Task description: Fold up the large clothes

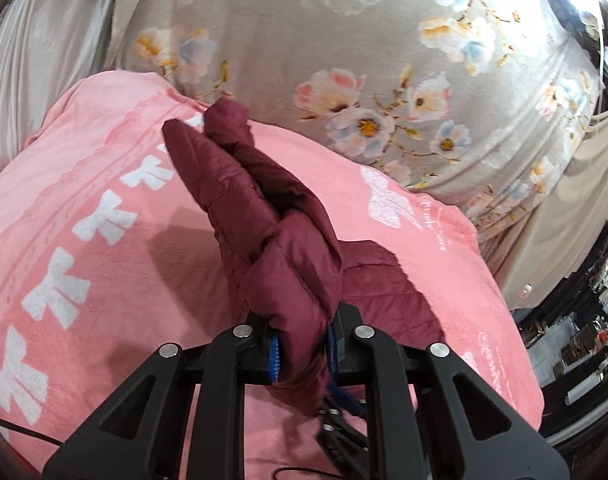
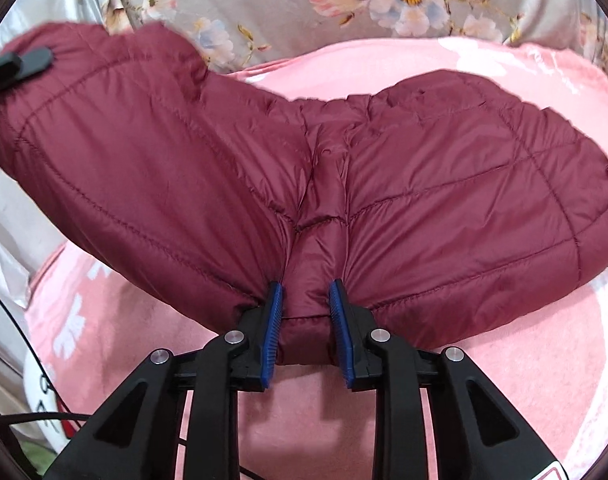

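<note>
Jacket (image 2: 383, 184) held above the pink blanket (image 2: 503, 380), partly lifted. Left gripper (image 1: 302, 354) clamped on one bunched end; right gripper (image 2: 305, 320) clamped on a fold of its edge. Step judged: mid-fold carry. Next move calls for laying both ends down evenly.

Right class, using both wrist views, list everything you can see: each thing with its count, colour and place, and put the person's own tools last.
Quilted jacket: one, dark maroon, held up over the pink blanket, gripped at two places.
Blanket: one, pink with white bow prints, spread under the jacket.
Bedsheet: one, grey with pastel flowers, beyond the blanket.
Shiny cloth: one, silver-white, far left edge.
Cable: one, black, lower left of the right wrist view.
Left tongs: one, black with blue pads, shut on a bunched part of the jacket.
Right tongs: one, black with blue pads, shut on a jacket fold.
</note>
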Motion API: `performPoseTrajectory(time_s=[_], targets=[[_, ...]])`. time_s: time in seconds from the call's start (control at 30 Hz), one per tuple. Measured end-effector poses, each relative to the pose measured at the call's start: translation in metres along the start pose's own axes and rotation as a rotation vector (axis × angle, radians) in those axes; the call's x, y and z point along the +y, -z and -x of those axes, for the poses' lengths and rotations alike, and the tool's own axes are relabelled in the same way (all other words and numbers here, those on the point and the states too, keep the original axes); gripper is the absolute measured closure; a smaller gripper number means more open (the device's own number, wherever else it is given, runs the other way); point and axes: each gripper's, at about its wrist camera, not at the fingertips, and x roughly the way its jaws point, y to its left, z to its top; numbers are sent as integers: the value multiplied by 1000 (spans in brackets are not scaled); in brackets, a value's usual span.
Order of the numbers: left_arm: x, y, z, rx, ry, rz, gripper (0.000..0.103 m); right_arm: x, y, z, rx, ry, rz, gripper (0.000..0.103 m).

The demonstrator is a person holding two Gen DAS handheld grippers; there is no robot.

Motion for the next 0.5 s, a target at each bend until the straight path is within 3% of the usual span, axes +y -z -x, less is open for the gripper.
performPoseTrajectory(time_s=[0.17,0.27,0.37,0.5], targets=[[-17,-2,18,-52,-10,-45,88,28,3,-9,48,-124,34,78],[-23,-2,6,-38,-45,-73,88,38,7,-11,46,-117,77,79],[-32,-3,-6,-19,-51,-100,88,22,8,9,26,-164,43,79],[-58,-3,-21,4,-24,-145,88,-17,10,51,-42,-91,35,79]])
